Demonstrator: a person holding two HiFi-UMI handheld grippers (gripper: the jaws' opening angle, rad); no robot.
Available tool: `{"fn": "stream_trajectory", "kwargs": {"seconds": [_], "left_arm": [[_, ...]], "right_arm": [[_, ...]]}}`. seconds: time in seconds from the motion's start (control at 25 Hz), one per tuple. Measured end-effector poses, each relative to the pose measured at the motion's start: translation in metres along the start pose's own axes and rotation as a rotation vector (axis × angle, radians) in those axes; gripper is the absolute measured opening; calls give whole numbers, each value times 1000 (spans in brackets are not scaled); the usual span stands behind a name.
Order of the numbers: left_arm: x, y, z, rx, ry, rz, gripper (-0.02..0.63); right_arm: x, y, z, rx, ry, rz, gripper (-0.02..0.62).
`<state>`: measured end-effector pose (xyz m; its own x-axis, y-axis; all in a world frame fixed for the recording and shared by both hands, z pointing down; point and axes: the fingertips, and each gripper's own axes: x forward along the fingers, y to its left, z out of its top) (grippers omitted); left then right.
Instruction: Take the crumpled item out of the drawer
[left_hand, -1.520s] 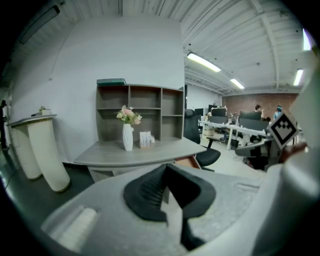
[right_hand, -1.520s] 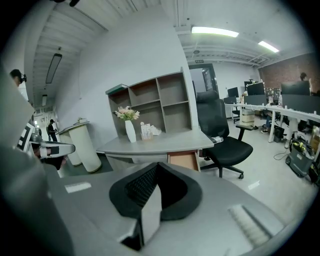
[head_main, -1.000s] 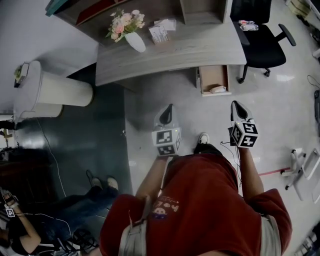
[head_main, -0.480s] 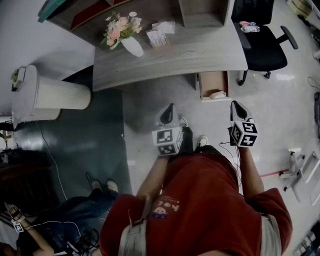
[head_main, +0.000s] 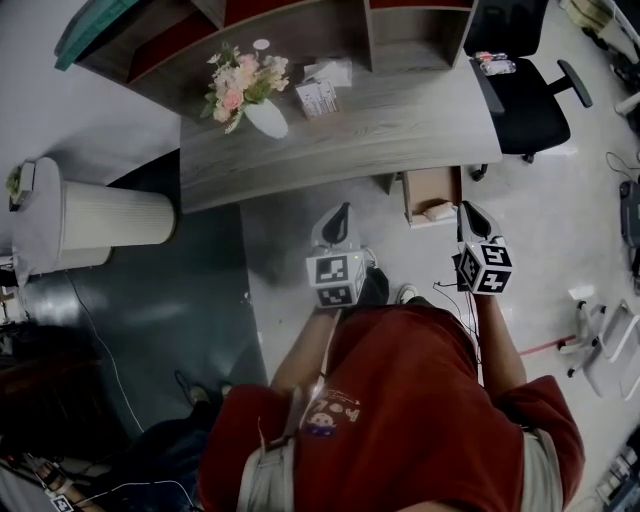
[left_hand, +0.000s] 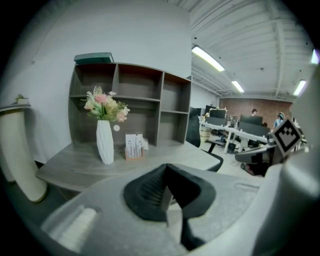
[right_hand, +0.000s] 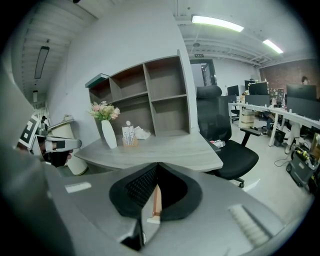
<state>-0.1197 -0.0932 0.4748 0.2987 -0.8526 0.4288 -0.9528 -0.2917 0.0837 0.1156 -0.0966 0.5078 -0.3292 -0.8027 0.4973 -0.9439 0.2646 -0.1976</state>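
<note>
An open wooden drawer sticks out from under the grey desk in the head view. A pale crumpled item lies at the drawer's front end. My right gripper is shut and empty, with its tip just right of the drawer's front. My left gripper is also shut and empty, off to the left of the drawer. In the right gripper view, only a thin wood-coloured strip shows between the shut jaws of the right gripper. The left gripper points at the desk top in its own view.
On the desk stand a white vase of flowers and a card holder, with shelves behind. A black office chair is right of the drawer. A white ribbed bin stands to the left. The person's shoes are below the drawer.
The person has stepped towards the desk, so the drawer now lies close to the gripper tips. Both grippers stay shut and level.
</note>
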Motion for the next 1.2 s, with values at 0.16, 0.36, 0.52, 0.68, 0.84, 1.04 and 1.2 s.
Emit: {"fn": "stream_trajectory", "kwargs": {"seconds": [0.16,0.36,0.52,0.68,0.84,1.04,1.2], "left_arm": [[15,18,10,-2,-5,-25,-3],[29,37,17,10,1,-65,-3],[38,47,23,29,2,-99,-3],[51,52,25,49,4,-132,-3],[58,52,24,53,7,-158,-3],[72,44,26,51,20,-164,-3],[89,23,30,70,25,-179,-3]], "right_arm": [[16,8,10,4,3,-25,0],[32,16,19,2,4,-61,0],[41,25,26,3,-6,-87,0],[47,26,27,17,-6,-119,0],[47,23,23,27,2,-149,0],[49,9,24,40,8,-163,0],[51,-9,30,40,5,-159,2]]}}
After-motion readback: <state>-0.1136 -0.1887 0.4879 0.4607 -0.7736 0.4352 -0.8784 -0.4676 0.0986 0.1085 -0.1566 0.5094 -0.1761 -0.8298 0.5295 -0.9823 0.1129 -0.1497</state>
